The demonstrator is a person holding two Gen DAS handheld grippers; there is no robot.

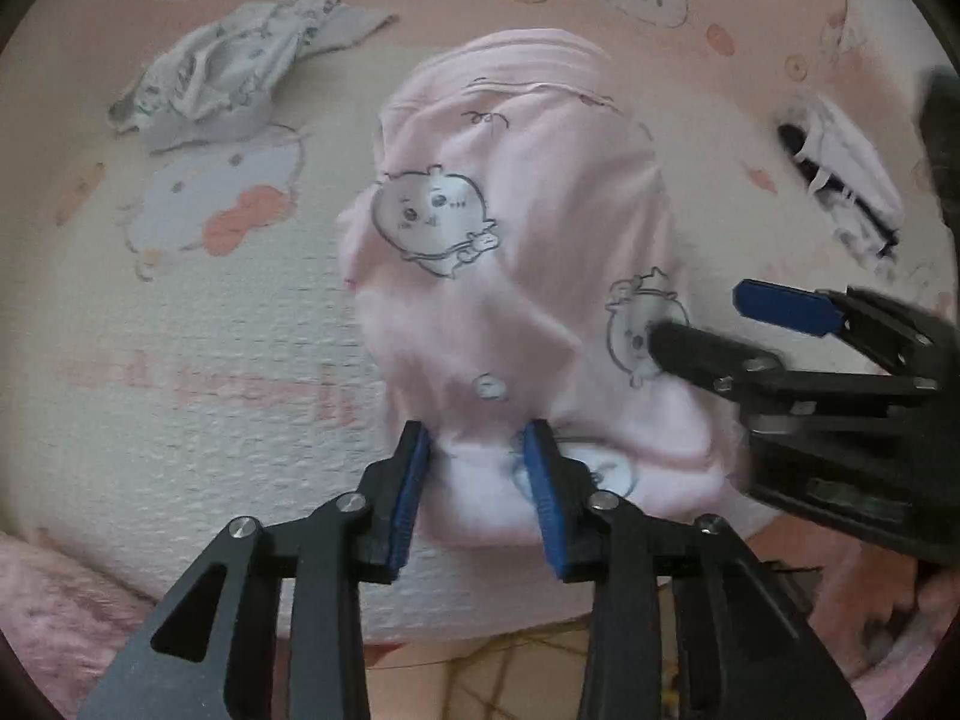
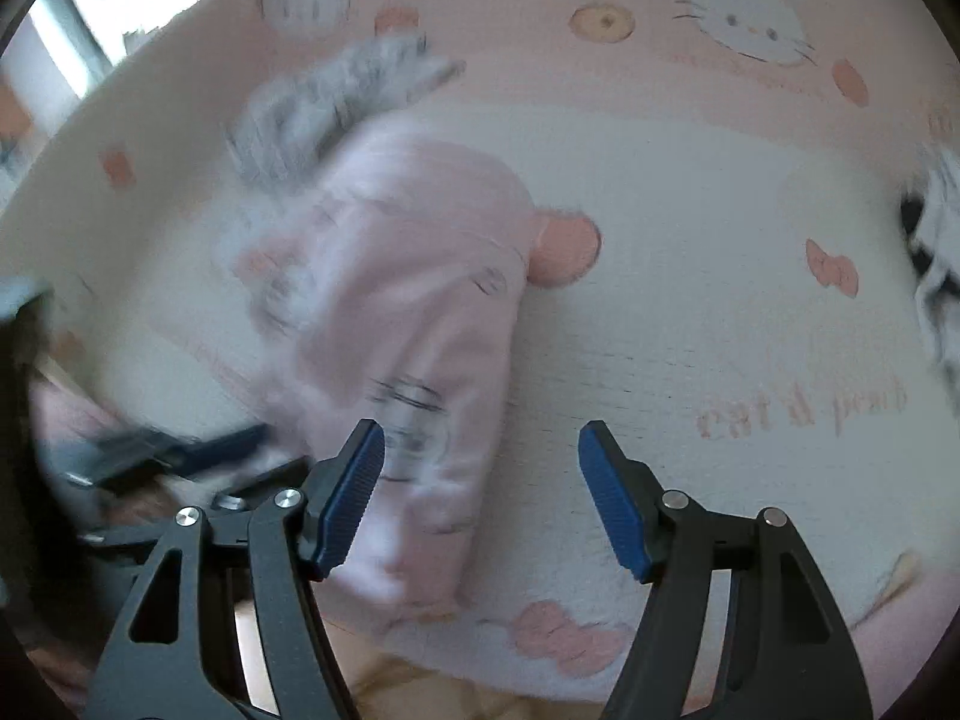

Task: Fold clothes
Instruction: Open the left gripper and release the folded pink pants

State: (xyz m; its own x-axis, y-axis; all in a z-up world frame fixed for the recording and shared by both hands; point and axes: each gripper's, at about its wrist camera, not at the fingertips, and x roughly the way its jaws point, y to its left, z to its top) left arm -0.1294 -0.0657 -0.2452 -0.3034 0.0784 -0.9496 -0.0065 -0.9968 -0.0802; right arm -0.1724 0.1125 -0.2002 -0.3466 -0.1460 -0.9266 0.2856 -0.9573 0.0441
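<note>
Pale pink soft cotton garment printed with small cartoon animal faces (image 1: 516, 276) lies bunched in the middle of a cream and pink cat-print blanket (image 1: 198, 360) that covers the surface. In the left wrist view the garment reaches from the upper centre down to the near edge of the blanket, where its lower hem sits between the two fingers of the left gripper (image 1: 480, 489). The blue ribbed pads (image 1: 411, 498) of that gripper press in on a fold of the pink cloth from both sides, pinching it.

The right gripper (image 1: 702, 324) enters this view from the right edge. Its fingers are spread apart, one blue-padded finger above the blanket and the other dark finger against the right side of the garment. In the right wrist view the right gripper (image 2: 480, 492) has its blue pads wide apart, with nothing between them except blanket; the garment (image 2: 408, 324) lies to the left, its edge passing under the left finger. This view is blurred.

A crumpled grey patterned garment (image 1: 240, 72) lies on the blanket beyond and to the left of the pink one, apart from it. A white cloth with dark navy trim (image 1: 840, 174) lies near the right side, well apart from the pink garment.
</note>
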